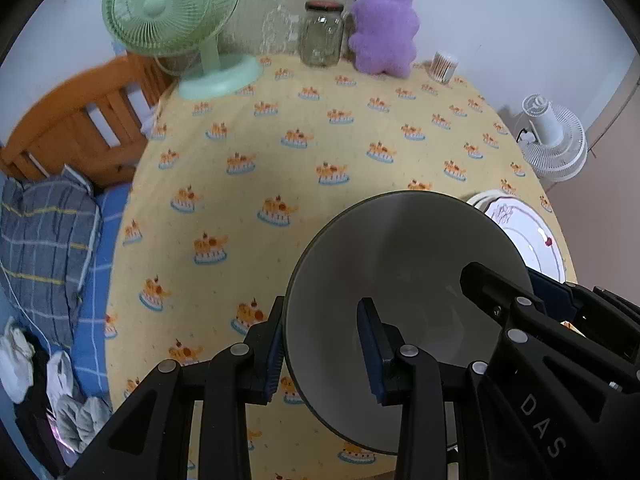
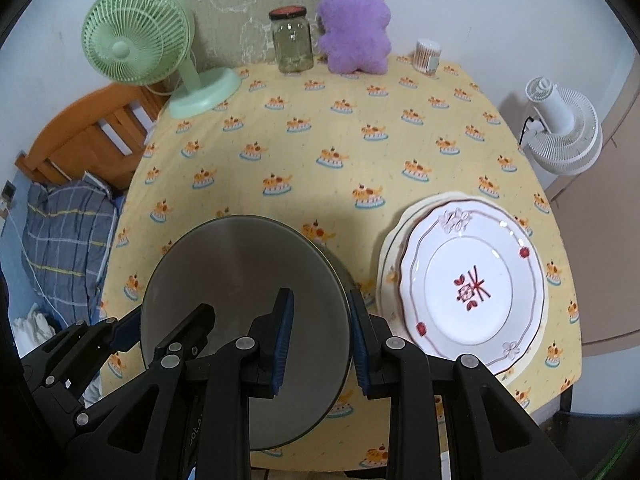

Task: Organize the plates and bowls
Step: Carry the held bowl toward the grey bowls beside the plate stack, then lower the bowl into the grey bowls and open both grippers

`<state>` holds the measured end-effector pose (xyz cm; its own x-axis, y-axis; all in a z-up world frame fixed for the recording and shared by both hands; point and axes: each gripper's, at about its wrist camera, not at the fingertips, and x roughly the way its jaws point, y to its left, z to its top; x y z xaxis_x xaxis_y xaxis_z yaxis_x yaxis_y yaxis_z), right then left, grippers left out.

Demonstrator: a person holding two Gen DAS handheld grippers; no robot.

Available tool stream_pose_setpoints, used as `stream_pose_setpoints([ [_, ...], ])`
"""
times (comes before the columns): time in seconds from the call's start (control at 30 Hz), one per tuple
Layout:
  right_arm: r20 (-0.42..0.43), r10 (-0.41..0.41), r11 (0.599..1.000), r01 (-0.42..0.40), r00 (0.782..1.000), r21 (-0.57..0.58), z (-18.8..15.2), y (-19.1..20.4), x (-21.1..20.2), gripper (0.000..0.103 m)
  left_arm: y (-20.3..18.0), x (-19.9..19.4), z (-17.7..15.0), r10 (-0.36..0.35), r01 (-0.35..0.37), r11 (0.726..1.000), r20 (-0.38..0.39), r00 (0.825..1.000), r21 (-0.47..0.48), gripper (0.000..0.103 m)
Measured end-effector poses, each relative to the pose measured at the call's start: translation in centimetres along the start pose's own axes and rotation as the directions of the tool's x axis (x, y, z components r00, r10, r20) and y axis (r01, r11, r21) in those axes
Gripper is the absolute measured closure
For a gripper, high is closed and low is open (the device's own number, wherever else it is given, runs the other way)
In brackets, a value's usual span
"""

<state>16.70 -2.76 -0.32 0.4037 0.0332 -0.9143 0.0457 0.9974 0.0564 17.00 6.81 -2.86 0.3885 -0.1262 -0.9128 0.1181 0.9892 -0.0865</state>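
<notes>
Right wrist view: yellow cake-print table (image 2: 320,152), wide bare cloth through its middle toward the far edge. Stacked scalloped plates (image 2: 472,284) at the right edge, white with red motif. Grey bowl (image 2: 240,292), plain and matte inside with a thin dark rim, near the front edge, left of the plates. Right gripper (image 2: 320,344) narrow, clamped on the bowl's right rim; left gripper (image 1: 322,350) likewise clamped on the opposite rim.
</notes>
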Motion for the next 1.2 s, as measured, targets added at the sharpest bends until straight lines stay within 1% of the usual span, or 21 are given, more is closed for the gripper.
stream_pose_setpoints([
  [0.27, -0.023, -0.035, 0.999, 0.035, 0.999, -0.018, 0.1, 0.4, 1.0, 0.072, 0.3, 1.3, 0.1, -0.025, 0.025, 1.0, -0.026, 0.999, -0.012, 0.069],
  [0.53, -0.058, -0.065, 0.997, 0.063, 0.996, -0.033, 0.6, 0.1, 2.4, 0.072, 0.1, 3.1, 0.2, -0.044, 0.042, 0.999, -0.071, 0.997, -0.027, 0.069],
  [0.67, -0.056, -0.083, 0.995, 0.079, 0.995, -0.066, 0.7, 0.1, 3.0, 0.072, -0.2, 3.8, 0.1, -0.04, 0.036, 0.998, -0.088, 0.995, -0.042, 0.069],
  [0.97, -0.046, -0.074, 0.992, 0.069, 0.996, -0.102, 1.0, 0.0, 3.4, 0.072, -0.7, 3.9, 0.2, 0.001, -0.004, 0.999, -0.07, 0.998, -0.042, 0.07],
  [1.07, -0.04, -0.07, 0.992, 0.065, 0.997, -0.11, 0.6, 0.1, 3.2, 0.072, -0.6, 3.8, -0.2, -0.007, 0.004, 0.999, -0.073, 0.997, -0.049, 0.065],
  [1.13, -0.033, -0.053, 0.993, 0.049, 0.998, -0.108, 0.5, 0.0, 2.9, 0.072, -0.4, 3.6, -0.5, -0.029, 0.023, 0.997, -0.088, 0.996, -0.072, 0.062],
  [1.17, -0.034, -0.048, 0.993, 0.044, 0.998, -0.106, 0.4, 0.0, 2.8, 0.072, -0.3, 3.5, -0.7, -0.05, 0.042, 0.996, -0.096, 0.994, -0.083, 0.058],
  [1.2, -0.039, -0.043, 0.994, 0.039, 0.998, -0.103, 0.3, -0.1, 2.8, 0.072, -0.2, 3.4, -0.8, -0.059, 0.051, 0.995, -0.097, 0.994, -0.086, 0.052],
])
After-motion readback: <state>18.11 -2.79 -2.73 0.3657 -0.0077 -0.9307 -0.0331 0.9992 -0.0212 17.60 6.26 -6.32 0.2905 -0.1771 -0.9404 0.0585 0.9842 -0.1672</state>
